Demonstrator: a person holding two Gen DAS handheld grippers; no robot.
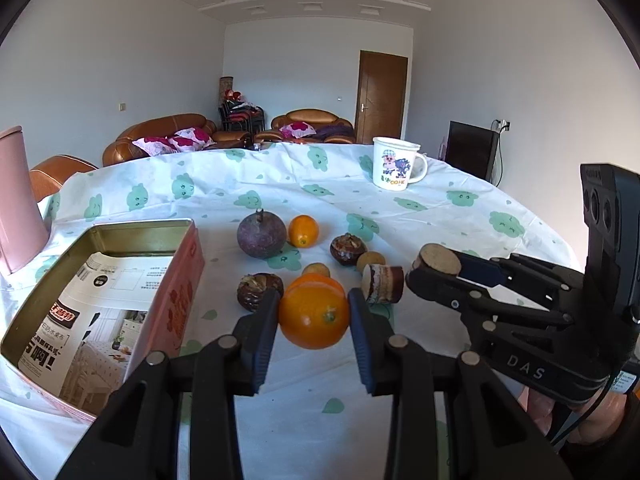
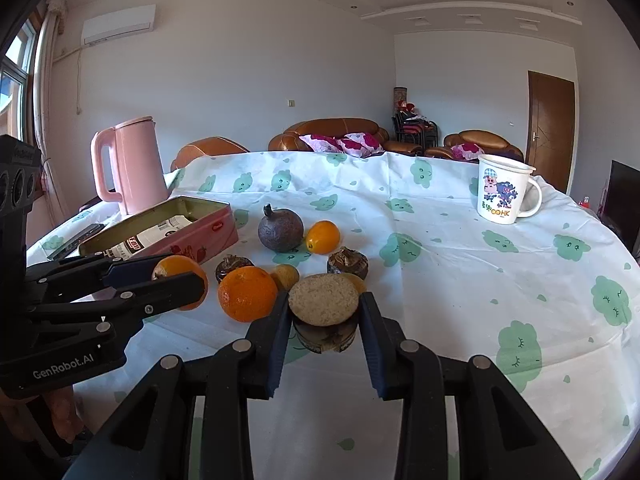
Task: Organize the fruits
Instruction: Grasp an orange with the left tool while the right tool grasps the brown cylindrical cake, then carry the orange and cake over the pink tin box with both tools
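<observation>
Your left gripper (image 1: 313,312) is clamped on the round glossy orange (image 1: 313,317), right gripper (image 2: 325,312) on the short brown cut-faced cylinder (image 2: 323,300); the open pink metal tin (image 1: 176,300) sits just left of the left tongs, long axis running away from you.

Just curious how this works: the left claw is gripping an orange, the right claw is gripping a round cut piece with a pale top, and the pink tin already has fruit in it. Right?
Nearly. The pink tin has no fruit in it; the left wrist view shows only printed paper inside. The rest holds: the left gripper is closed on the orange, and the right gripper on the pale-topped cut piece.
</observation>
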